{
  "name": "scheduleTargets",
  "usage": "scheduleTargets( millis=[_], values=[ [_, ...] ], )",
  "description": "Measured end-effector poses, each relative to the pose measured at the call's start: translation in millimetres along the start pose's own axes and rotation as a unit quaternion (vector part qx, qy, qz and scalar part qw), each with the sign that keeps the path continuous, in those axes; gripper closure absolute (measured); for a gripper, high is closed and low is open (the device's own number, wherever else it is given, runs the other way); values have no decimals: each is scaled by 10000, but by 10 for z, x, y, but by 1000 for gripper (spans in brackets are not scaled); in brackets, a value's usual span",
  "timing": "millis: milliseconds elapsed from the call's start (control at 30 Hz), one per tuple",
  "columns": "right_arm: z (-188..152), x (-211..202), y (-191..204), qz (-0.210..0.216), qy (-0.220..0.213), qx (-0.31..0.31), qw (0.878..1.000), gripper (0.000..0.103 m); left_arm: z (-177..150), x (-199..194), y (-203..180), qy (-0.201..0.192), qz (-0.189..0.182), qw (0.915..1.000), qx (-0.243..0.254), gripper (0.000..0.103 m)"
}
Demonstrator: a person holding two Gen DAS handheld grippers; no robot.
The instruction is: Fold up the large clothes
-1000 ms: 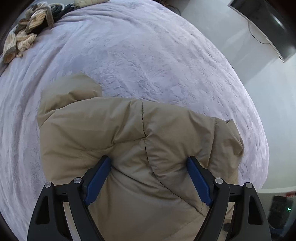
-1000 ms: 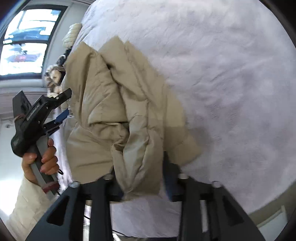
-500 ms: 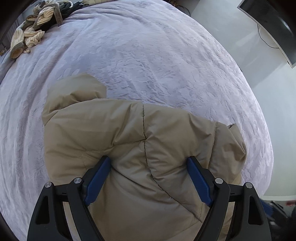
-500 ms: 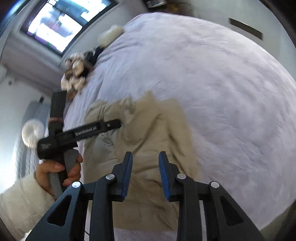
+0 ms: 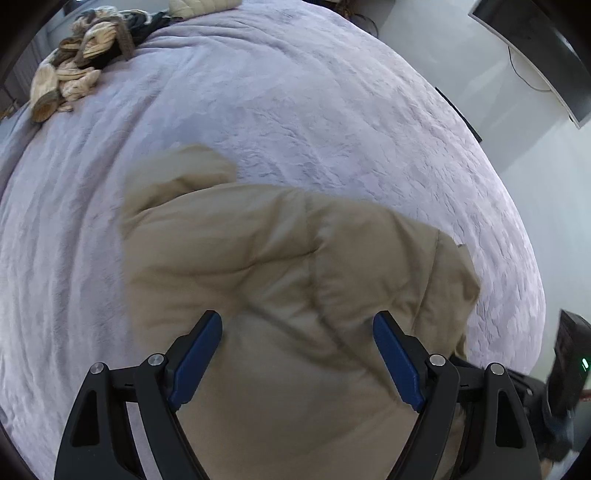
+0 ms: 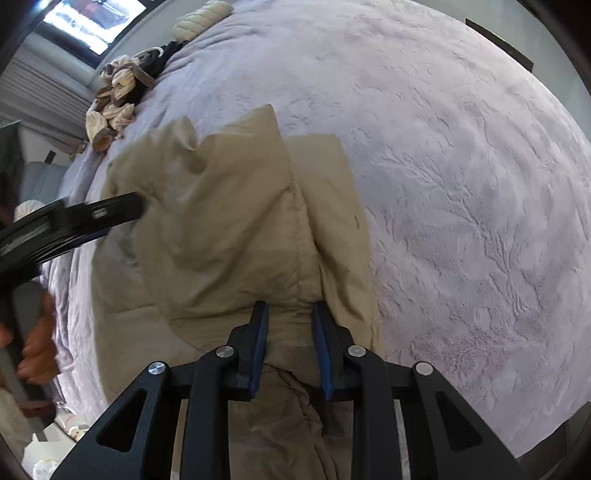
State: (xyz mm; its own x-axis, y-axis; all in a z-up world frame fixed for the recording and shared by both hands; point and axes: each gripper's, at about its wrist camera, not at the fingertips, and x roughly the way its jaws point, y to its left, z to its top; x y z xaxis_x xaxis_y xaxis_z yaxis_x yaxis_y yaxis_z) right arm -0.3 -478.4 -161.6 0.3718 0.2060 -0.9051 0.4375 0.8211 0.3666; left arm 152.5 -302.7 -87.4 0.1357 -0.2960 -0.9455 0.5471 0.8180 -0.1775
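Right gripper (image 6: 290, 325) closing over jacket (image 6: 236, 229) hem — bedspread (image 6: 461, 184) beyond.

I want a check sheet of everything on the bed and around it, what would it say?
Surface: bed with a lilac textured cover, wrinkled.
Job's things: tan puffy jacket lying partly folded near the bed's edge.
Clutter: pile of cream and dark clothes at the bed's far corner.
Grippers: left gripper wide open above the jacket, gripping nothing. Right gripper has its jaws closing, with a ridge of jacket fabric between the blue pads; no firm pinch visible.
Cables: one thin cable hanging below the screen.
Surroundings: dark screen on a white wall, window, a dark device with a green light beside the bed.
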Motion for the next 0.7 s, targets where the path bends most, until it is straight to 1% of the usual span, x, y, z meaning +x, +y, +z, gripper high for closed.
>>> scheduleTargets(
  millis=[133,167,200,233,300,333,367,467,533,600,633,700],
  values=[
    [-15,22,-53,14,56,49,10000,76,-172,-181,306,-39,136,9991,-388,19],
    [-18,30,-56,15,67,56,10000,76,-229,-229,399,-88,166,9985,-505,17],
    [-20,40,-63,23,76,61,9999,76,-308,-288,504,-179,175,9978,-611,6],
    [-25,50,-70,36,86,72,9999,76,-366,-330,571,-279,163,9973,-653,1],
    [18,69,-56,58,106,86,9999,76,-524,-421,718,-496,144,9960,-726,1],
    [25,69,-54,67,119,92,9999,76,-581,-427,769,-493,93,9957,-774,1],
    [35,68,-57,75,140,98,9998,76,-642,-418,838,-467,-3,9952,-864,1],
    [84,56,-72,124,207,129,9996,73,-817,-295,1039,-228,-502,9901,-1288,1],
    [112,43,-72,172,244,109,9995,72,-923,-160,1153,-57,-818,9836,-1605,1],
    [144,20,-78,250,291,95,9992,70,-1012,-15,1235,12,-1167,9760,-1838,1],
    [150,8,-78,278,312,95,9991,66,-1041,33,1243,15,-1249,9741,-1882,1],
    [172,-39,-81,394,379,91,9985,62,-1092,144,1258,54,-1397,9705,-1964,1]
  ],
)
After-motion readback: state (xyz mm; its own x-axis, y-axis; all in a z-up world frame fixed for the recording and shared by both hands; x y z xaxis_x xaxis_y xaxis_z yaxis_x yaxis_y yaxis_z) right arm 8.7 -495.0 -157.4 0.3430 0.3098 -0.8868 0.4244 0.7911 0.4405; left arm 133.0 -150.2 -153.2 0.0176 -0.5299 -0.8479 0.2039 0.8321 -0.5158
